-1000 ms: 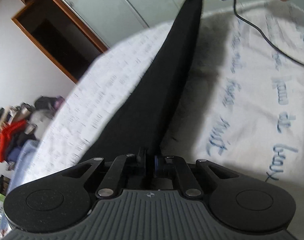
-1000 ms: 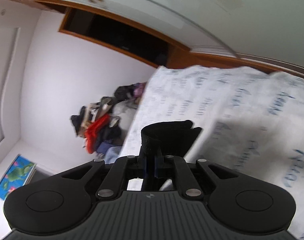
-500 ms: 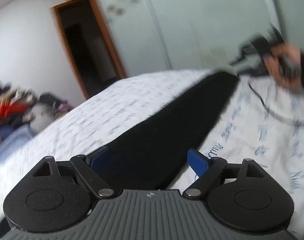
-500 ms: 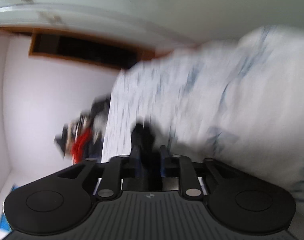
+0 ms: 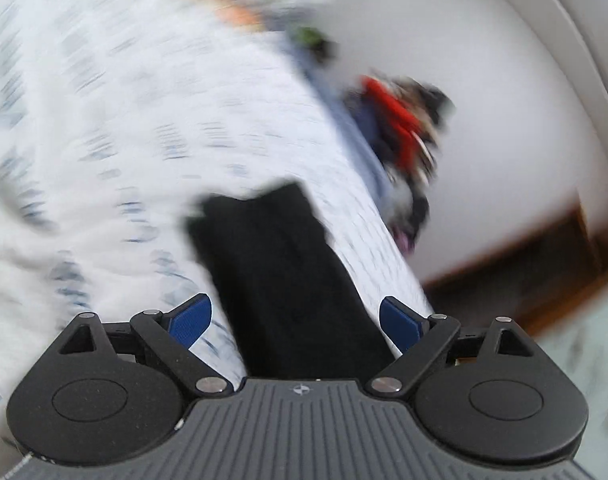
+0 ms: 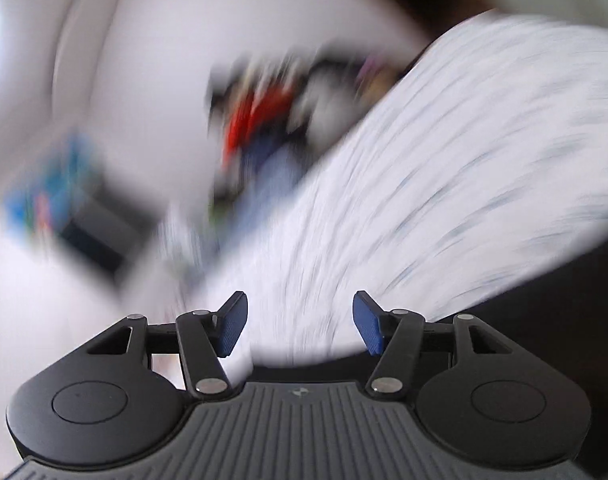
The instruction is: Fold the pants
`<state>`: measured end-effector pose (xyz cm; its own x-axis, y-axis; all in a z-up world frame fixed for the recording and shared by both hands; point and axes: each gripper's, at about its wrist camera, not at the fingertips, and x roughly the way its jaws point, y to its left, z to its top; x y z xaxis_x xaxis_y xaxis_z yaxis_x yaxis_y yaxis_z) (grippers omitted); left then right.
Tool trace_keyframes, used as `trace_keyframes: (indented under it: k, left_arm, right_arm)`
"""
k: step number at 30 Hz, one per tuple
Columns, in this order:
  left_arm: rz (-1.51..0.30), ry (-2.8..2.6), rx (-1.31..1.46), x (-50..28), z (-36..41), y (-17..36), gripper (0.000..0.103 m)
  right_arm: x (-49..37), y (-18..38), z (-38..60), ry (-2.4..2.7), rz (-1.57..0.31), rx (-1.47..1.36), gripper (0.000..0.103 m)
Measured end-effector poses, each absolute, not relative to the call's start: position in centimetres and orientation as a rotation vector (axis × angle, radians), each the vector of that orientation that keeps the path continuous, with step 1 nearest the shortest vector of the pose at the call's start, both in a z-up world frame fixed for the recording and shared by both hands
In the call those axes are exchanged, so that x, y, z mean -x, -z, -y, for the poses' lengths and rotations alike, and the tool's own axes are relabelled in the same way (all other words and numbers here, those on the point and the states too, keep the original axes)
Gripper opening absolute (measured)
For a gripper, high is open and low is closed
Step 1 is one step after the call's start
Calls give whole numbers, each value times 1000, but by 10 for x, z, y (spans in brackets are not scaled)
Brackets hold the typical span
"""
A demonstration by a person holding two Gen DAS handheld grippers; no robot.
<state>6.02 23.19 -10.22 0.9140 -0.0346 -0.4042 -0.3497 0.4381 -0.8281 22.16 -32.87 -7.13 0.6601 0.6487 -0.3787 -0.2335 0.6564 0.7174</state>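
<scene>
On the bedsheet (image 5: 116, 112) lie black pants (image 5: 280, 272), unheld.

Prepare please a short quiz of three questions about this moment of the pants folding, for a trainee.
1. True or false: the left gripper is clamped on the black pants.
2. What lies under the pants? A) wooden floor B) white printed bedsheet C) blue mat
3. What shows between the fingers of the right gripper?

Key
1. False: its jaws stand apart, having just opened; the pants lie between them, unpressed.
2. B
3. Only the bedsheet; its jaws, just opened, hold nothing.
</scene>
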Motion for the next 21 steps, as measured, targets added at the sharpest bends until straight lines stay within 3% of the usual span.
trace_keyframes:
  k: [4,10,14,16,17,18,20,21]
  left_arm:
    - [-380,-165,1356,-65,-271,123,94]
    - [-380,-80,1328,-71,-276,119,101]
    - [-404,-53,1314,-76,-273,124,101]
    - [-427,-57,1312,-83,-274,125,101]
    - [-440,-64,1304,-84,-274,125,100]
    - [-457,-76,1286,-87,-274,125,96]
    - [-511,-157,1239,-94,-272,124,81]
    - [-545,-205,1220,-96,-272,124,62]
  right_arm:
    - [-298,78,230,-724,-866,-527,58]
    - [-374,104,177,-734,-980,-448,58]
    - [-380,116,150,-810,-1041,-362,58]
    - [-366,115,137,-858,-1039,-283,54]
    - [-362,115,131,-860,-1018,-232,41]
    - [-361,116,126,-846,-1015,-191,23]
    - [-365,124,124,-829,-1026,-182,16]
    - [-366,127,127,-840,-1021,-199,14]
